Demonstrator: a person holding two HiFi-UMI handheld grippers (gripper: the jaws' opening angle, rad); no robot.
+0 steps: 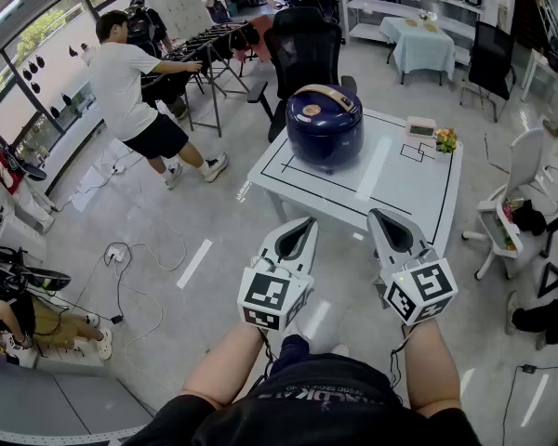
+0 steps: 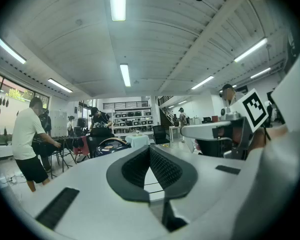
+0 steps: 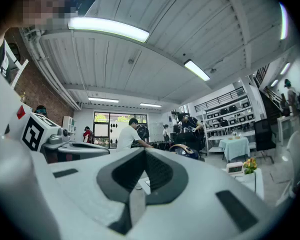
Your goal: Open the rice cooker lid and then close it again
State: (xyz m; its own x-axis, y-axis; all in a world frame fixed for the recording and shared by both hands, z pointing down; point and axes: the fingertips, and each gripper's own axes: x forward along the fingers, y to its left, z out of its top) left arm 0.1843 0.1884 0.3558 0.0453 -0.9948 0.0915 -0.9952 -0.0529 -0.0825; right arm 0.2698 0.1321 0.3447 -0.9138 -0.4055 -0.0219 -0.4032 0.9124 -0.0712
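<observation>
While left gripper (image 2: 150,151) blocks it, rice cooker (image 2: 111,144) half hidden

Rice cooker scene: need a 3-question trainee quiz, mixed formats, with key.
1. True or false: the rice cooker stands open.
2. The left gripper and right gripper are: A) clamped on the lid; B) apart from the cooker, empty; C) holding flowers.
3. Fill in: each gripper's jaws are ____.
Key: 1 false; 2 B; 3 shut.
</observation>
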